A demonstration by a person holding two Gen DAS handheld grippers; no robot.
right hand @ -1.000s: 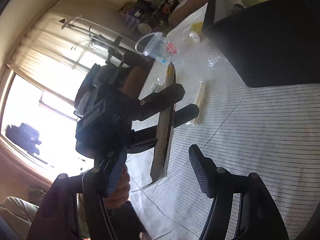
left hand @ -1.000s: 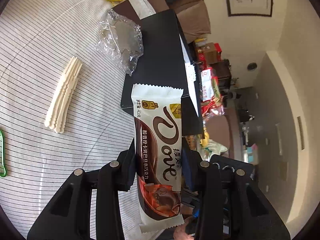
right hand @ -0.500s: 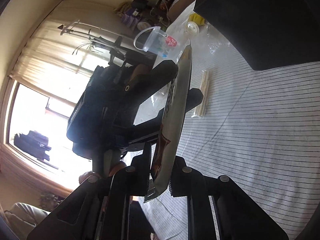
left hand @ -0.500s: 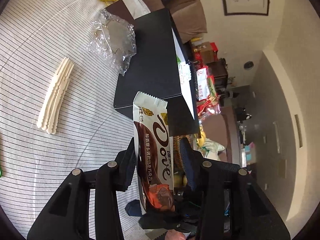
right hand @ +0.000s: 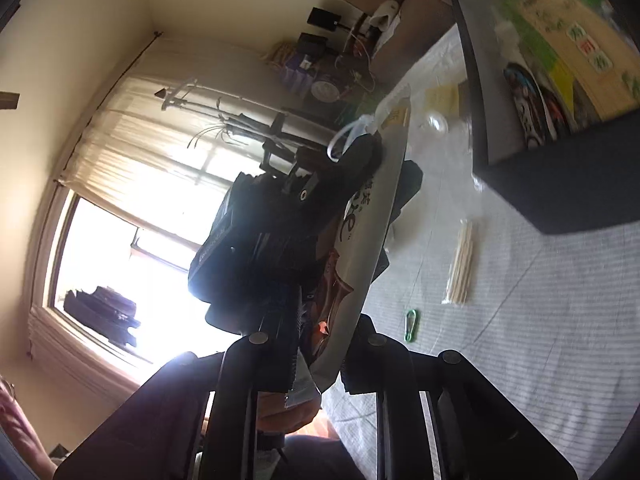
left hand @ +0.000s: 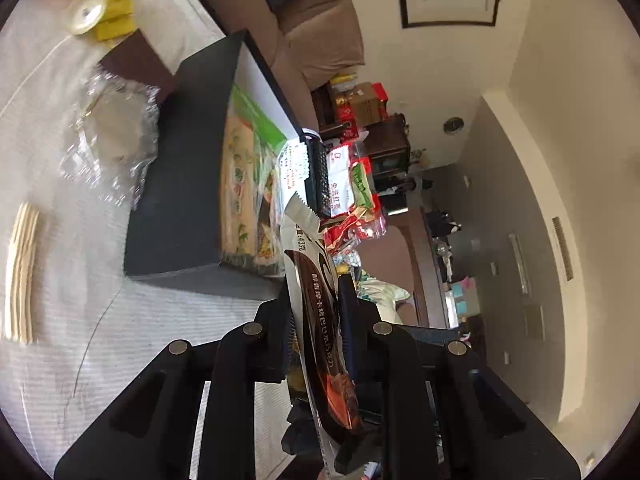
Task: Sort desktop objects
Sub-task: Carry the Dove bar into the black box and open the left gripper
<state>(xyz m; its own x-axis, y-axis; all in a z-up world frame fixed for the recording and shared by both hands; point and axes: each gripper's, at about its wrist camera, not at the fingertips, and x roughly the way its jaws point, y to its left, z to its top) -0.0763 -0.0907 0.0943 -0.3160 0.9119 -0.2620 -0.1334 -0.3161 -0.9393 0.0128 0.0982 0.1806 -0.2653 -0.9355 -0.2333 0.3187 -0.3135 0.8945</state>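
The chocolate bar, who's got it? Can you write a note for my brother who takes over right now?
Left tool: shut on the chocolate bar.
Right tool: shut on the bar's bottom end.
Both hold it in the air near the black box, which already holds packets.
Left on the table: stick bundle, green carabiner, crumpled plastic.
Next, probably: bar into box.

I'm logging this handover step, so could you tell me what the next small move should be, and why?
Probably the left gripper should open and let go. Both it and the right gripper are closed on the Dove chocolate bar, the right one at its lower end. With one release, the right could carry the bar to the open black box nearby.
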